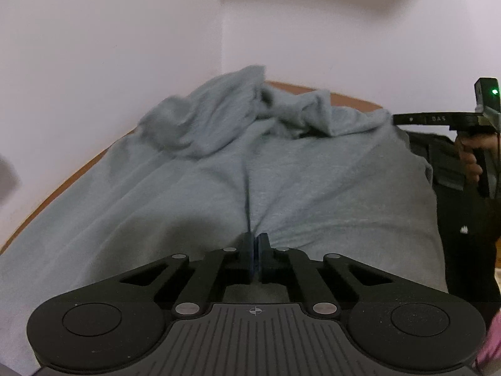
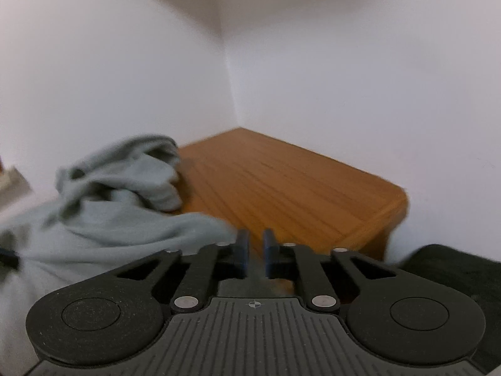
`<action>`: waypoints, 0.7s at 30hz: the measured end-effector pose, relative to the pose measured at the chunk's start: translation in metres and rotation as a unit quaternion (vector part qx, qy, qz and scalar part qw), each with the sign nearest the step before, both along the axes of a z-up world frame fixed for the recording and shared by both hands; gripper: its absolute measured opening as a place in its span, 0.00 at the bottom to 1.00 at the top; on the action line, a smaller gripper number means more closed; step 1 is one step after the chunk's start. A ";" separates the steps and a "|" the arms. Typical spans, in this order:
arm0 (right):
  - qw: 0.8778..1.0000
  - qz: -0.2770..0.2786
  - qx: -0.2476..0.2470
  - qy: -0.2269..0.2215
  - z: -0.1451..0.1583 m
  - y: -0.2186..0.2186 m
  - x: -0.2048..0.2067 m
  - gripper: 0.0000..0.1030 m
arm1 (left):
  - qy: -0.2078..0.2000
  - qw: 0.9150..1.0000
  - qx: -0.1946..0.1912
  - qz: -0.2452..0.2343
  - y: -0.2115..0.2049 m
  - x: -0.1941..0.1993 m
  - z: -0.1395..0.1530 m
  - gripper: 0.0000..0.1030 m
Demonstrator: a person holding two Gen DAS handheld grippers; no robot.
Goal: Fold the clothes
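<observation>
- The grey garment (image 1: pixel 256 169) lies spread over the wooden surface (image 2: pixel 281 181), its far end still bunched in a heap near the wall corner; no neat fold shows, so most of the folding seems left.
- The left tool (image 1: pixel 256 252) is closed tight, pinching a ridge of the grey cloth at its tip.
- The right tool (image 2: pixel 256 250) stands narrowly apart at the garment's edge, nothing visibly between its pads; a dark garment (image 2: pixel 444 266) lies beside it.

The right gripper (image 2: pixel 256 252) hovers over a wooden table (image 2: pixel 297 188) set in a white-walled corner, its jaws a narrow gap apart with nothing between them. A crumpled grey garment (image 2: pixel 125 213) lies just left, a dark cloth (image 2: pixel 454 266) right
</observation>
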State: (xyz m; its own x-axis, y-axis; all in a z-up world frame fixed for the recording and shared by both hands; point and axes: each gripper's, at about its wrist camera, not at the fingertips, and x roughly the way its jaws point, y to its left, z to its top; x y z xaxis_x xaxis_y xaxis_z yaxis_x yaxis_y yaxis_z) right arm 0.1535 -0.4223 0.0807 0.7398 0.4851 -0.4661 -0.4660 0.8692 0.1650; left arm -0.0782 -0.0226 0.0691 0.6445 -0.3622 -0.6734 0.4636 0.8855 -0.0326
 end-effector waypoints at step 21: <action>0.995 0.083 0.048 0.012 0.017 0.051 0.005 0.28 | -0.031 0.998 -0.044 0.029 -0.025 0.015 0.026 0.44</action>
